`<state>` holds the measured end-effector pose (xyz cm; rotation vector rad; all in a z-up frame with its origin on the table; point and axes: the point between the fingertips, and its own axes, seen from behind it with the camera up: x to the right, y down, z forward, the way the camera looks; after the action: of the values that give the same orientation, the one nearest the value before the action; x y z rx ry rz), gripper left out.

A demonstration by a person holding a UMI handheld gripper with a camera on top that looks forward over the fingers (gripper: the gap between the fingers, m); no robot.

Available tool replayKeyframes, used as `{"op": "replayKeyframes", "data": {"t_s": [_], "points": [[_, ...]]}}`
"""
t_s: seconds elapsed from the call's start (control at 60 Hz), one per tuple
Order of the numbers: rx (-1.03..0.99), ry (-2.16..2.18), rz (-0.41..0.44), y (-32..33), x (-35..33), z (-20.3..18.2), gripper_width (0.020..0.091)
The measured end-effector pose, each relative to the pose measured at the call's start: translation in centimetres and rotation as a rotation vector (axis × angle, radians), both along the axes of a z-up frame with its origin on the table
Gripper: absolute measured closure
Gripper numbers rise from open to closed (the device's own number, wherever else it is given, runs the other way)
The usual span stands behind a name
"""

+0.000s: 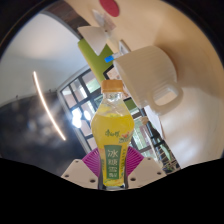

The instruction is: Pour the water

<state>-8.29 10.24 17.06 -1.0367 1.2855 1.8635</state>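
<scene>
The gripper (112,172) is tilting steeply upward, its 2 fingers closing in on a bottle (113,135) from either side. The magenta pads (90,160) are pressing against the lower body of the bottle, so the fingers are only as far apart as the bottle is wide, and they are gripping it firmly off any support.

The bottle is standing upright between the fingers, carrying a yellow-green label with a green band and some printed characters too small to read. An orange cap (113,87) is sitting on its neck, still screwed in place. The liquid inside is looking pale yellow through the clear plastic.

Just beyond the cap, a white mug (148,78) is appearing, its handle (166,95) pointing off to the right. Whether it is touching the bottle is hard to tell. Above that, a white holder with a yellow-green piece (100,50) is showing, with something red (107,6) at the very top.

Farther back, dark-framed windows (78,100) are running behind the bottle, and a pale ceiling is spreading out with 1 long light strip (49,105) glowing to the left.
</scene>
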Motion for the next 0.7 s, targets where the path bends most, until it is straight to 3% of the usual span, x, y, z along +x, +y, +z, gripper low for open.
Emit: {"op": "replayKeyframes", "data": {"t_s": [0.25, 0.3, 0.367, 0.467, 0.55, 0.633, 0.7], "points": [[-0.011, -0.043, 0.032, 0.3, -1.0, -0.4, 0.0819], [0.022, -0.150, 0.047, -0.8, -1.7, 0.2, 0.0818], [0.127, -0.368, -0.001, -1.1, -1.6, 2.6, 0.0820], [0.388, -0.798, -0.150, -4.2, 0.0, 9.7, 0.0819], [0.514, -1.238, -0.391, -5.9, 6.0, 14.3, 0.0819], [0.507, -1.597, -0.629, -6.3, 12.4, 17.5, 0.0820], [0.437, -1.800, -0.722, -5.3, 18.0, 18.1, 0.0819]]}}
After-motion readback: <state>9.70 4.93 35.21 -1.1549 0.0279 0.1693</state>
